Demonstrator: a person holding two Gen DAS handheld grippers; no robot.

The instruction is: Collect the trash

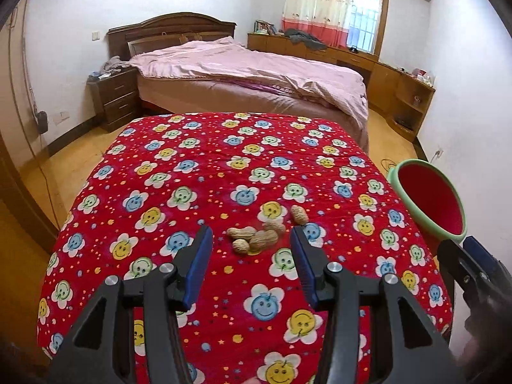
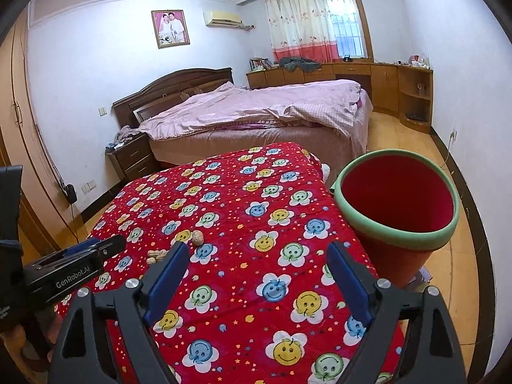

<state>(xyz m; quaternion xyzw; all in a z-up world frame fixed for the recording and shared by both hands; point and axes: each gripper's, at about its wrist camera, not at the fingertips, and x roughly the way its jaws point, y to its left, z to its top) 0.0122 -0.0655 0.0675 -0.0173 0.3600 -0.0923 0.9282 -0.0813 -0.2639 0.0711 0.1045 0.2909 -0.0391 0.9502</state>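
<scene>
We see a small cluster of peanuts (image 1: 256,235) lying on the red smiley-flower cloth (image 1: 198,172) that covers the worktop, four pods bunched and touching with a fifth pod (image 1: 299,214) just beside them to the right. From the right wrist view the same peanuts (image 2: 192,243) show only partly, behind our left finger tip. Our left gripper (image 1: 251,240) hangs right over the cluster with its jaws wide, the blue pads (image 1: 200,265) either side of the pods and not touching them. Our right gripper (image 2: 257,256) is also spread wide and holds nothing, set above bare cloth (image 2: 256,224) between the peanuts and the bin. The red bin with a green rim (image 2: 396,211) stands off the right edge of the worktop, tilted toward us with its mouth open. Beyond the worktop we see a bed (image 1: 249,76) with a pink cover.
</scene>
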